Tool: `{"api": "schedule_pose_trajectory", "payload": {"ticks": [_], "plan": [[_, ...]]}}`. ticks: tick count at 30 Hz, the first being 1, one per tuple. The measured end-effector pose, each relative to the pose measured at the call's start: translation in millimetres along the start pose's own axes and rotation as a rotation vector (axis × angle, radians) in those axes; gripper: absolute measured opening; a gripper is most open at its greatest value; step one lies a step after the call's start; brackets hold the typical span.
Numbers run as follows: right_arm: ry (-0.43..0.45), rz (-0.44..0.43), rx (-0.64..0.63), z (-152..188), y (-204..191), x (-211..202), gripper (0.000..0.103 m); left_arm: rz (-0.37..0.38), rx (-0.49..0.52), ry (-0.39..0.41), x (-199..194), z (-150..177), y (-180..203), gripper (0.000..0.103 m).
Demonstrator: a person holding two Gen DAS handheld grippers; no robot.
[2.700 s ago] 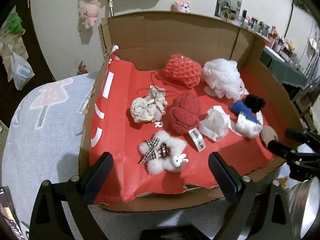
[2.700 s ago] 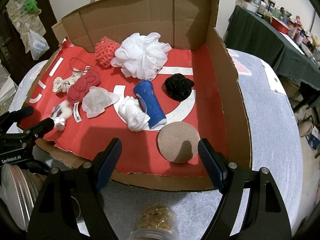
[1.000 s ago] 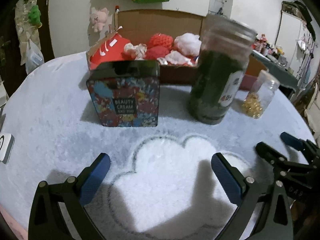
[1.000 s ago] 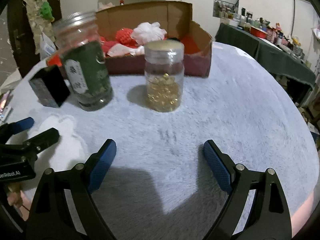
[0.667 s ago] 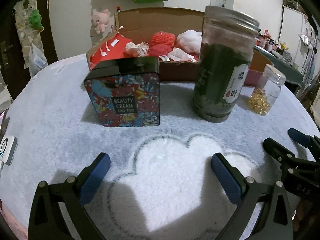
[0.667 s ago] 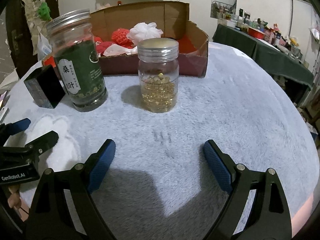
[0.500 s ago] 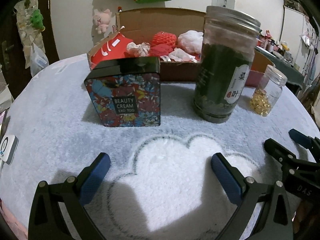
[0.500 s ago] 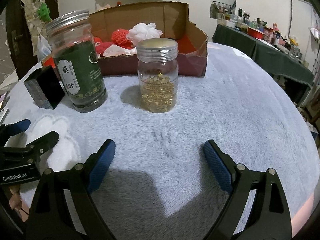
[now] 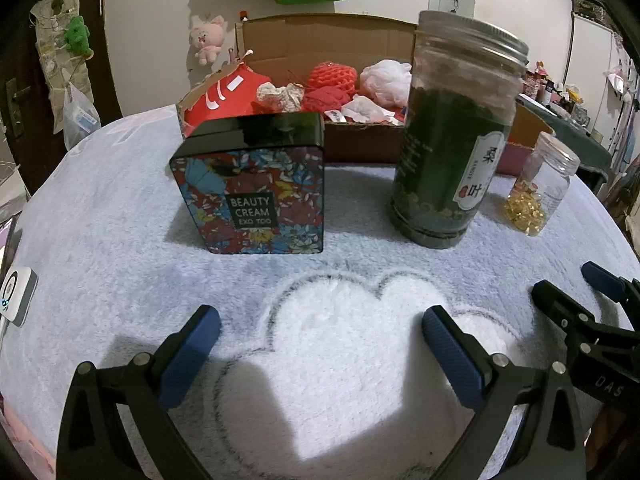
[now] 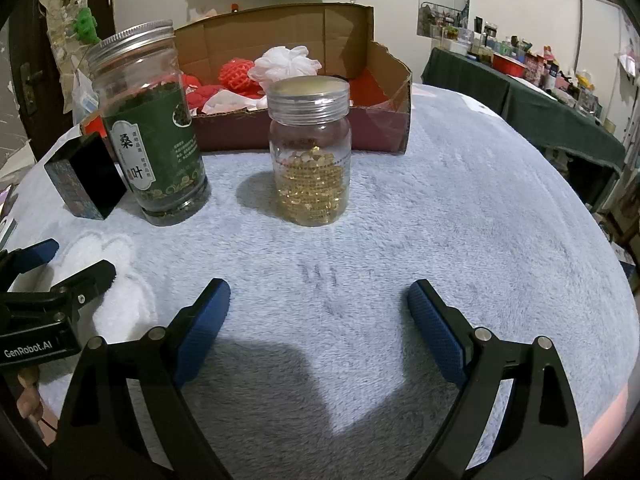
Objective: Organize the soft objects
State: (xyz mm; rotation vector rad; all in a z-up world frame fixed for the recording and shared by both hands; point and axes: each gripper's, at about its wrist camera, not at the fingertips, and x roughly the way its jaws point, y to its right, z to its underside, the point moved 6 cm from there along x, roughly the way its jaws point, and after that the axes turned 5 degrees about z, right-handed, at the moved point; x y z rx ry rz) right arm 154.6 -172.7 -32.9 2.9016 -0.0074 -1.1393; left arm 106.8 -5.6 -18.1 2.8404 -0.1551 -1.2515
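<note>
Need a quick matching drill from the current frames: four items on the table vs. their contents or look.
Items:
1. tall jar
2. small jar
3. tin
4. cardboard box

Descriptions:
A. floral print, black top
B. golden capsules, partly full
C. red and white soft things inside
D. dark green leaves, metal lid

Pairs: 1-D, 2-B, 3-A, 4-C
</note>
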Motion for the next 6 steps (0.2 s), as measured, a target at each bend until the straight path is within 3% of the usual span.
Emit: {"api": "schedule_pose_trajectory", "payload": {"ticks": [6], "plan": [[-0.002, -0.002, 0.001, 0.3, 0.4, -0.3, 0.092, 0.000, 0.001, -0.002, -0.1, 0.2, 0.3, 0.103]]}}
